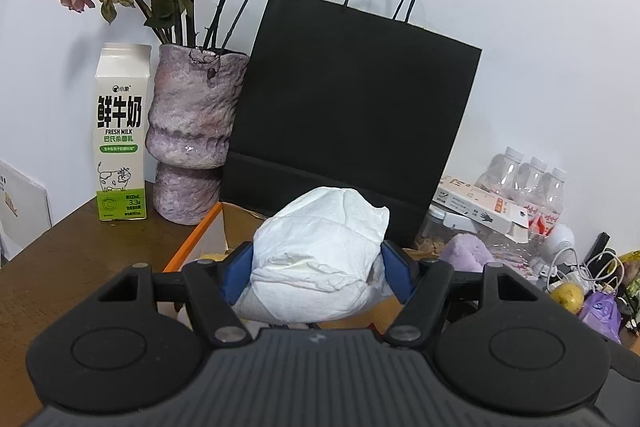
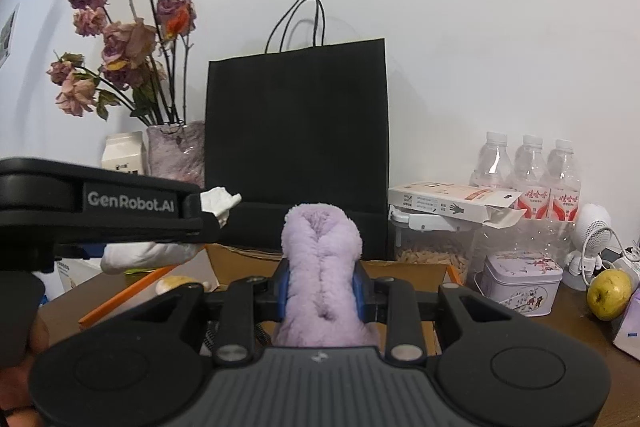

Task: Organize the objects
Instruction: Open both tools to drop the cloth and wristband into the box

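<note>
My left gripper (image 1: pixel 318 271) is shut on a crumpled white tissue wad (image 1: pixel 320 251) and holds it above an open cardboard box (image 1: pixel 208 231) with an orange edge. My right gripper (image 2: pixel 322 287) is shut on a fluffy purple plush item (image 2: pixel 320 267) over the same box (image 2: pixel 404 271). In the right wrist view the left gripper (image 2: pixel 216 215) reaches in from the left with the white tissue (image 2: pixel 218 203) in it. The purple plush also shows in the left wrist view (image 1: pixel 468 253).
A black paper bag (image 1: pixel 352 115) stands behind the box against the wall. A milk carton (image 1: pixel 120 135) and a purple vase (image 1: pixel 192 135) of dried roses stand left. Right are water bottles (image 2: pixel 528 171), a flat carton (image 2: pixel 452 203), a tin (image 2: pixel 520 283), a yellow fruit (image 2: pixel 608 293) and cables.
</note>
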`<action>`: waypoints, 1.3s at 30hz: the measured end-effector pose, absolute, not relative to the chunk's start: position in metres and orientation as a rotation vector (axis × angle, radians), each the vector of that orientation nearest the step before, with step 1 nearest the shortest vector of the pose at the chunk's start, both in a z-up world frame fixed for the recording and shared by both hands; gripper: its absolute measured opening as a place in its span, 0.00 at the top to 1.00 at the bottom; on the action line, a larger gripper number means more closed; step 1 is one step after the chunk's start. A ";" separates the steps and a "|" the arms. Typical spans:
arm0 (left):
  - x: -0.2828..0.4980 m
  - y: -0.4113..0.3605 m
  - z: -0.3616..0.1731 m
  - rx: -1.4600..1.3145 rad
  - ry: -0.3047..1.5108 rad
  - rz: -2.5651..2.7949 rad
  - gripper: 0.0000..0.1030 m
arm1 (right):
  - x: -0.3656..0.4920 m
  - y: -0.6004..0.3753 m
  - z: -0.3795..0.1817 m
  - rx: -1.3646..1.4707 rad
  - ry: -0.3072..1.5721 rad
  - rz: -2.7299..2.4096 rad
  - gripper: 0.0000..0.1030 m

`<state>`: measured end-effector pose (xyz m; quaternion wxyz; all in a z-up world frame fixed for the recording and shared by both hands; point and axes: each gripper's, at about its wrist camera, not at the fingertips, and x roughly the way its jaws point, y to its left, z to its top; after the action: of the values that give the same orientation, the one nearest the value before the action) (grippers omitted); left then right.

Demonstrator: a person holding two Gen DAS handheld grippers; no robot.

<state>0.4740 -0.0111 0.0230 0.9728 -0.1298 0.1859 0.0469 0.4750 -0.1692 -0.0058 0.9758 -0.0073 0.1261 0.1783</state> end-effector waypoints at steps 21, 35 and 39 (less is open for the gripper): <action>0.508 -0.007 0.007 -0.256 0.449 0.179 0.00 | 0.511 -0.173 -0.024 0.015 0.367 0.302 0.21; 0.497 -0.003 0.012 -0.280 0.443 0.167 0.00 | 0.502 -0.173 -0.020 0.014 0.354 0.292 0.00; 0.488 -0.003 0.015 -0.260 0.451 0.144 0.00 | 0.494 -0.173 -0.015 -0.004 0.357 0.298 0.00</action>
<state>0.4881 -0.0025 0.0153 0.9638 -0.1285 0.2226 0.0714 0.4937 -0.1733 -0.0148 0.9731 -0.0020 0.1770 0.1477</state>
